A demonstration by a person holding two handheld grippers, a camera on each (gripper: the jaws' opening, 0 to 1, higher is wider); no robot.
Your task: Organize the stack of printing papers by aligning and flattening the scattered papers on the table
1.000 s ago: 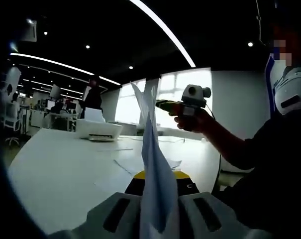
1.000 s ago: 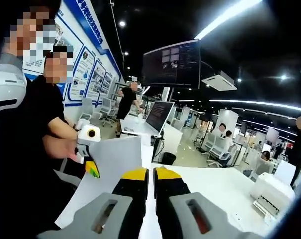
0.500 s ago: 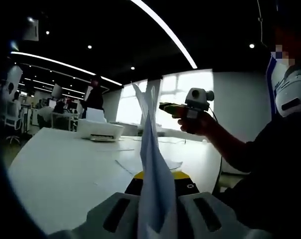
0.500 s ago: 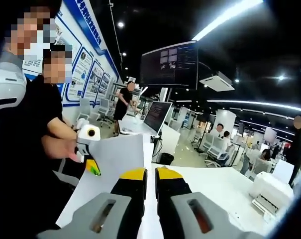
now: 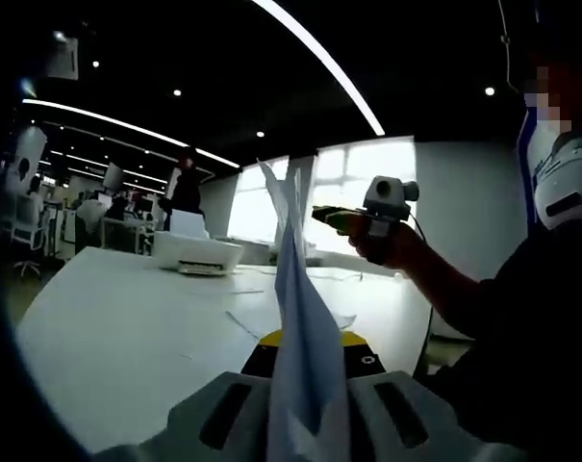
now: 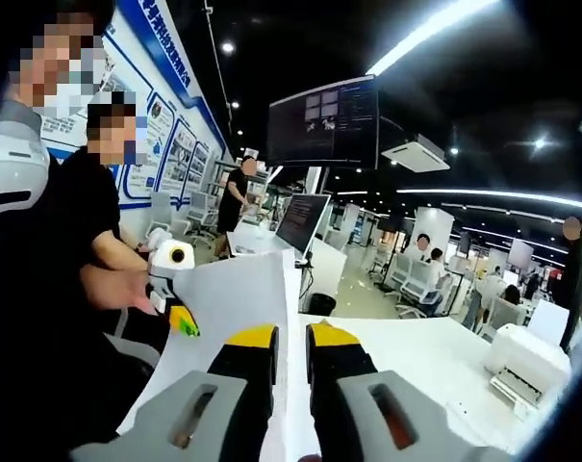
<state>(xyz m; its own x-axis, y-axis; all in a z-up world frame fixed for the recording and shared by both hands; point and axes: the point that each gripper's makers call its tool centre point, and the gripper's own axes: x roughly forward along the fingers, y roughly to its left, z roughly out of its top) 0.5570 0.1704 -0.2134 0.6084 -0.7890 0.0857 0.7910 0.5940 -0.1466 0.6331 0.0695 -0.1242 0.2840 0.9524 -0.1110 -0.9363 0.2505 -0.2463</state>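
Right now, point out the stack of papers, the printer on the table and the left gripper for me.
stack of papers (image 5: 292,318), left gripper view, on the upright sheets' near edge.
printer (image 5: 196,253), left gripper view, on its white front.
left gripper (image 6: 183,321), right gripper view, at its yellow-green tips pinching the sheet's edge.

The left gripper is raised, its yellow-tipped jaws pressed together on a sheaf of paper standing on edge between them. The right gripper, gripped in the person's hand at the end of an outstretched dark-sleeved arm, clamps the sheets' far edge.
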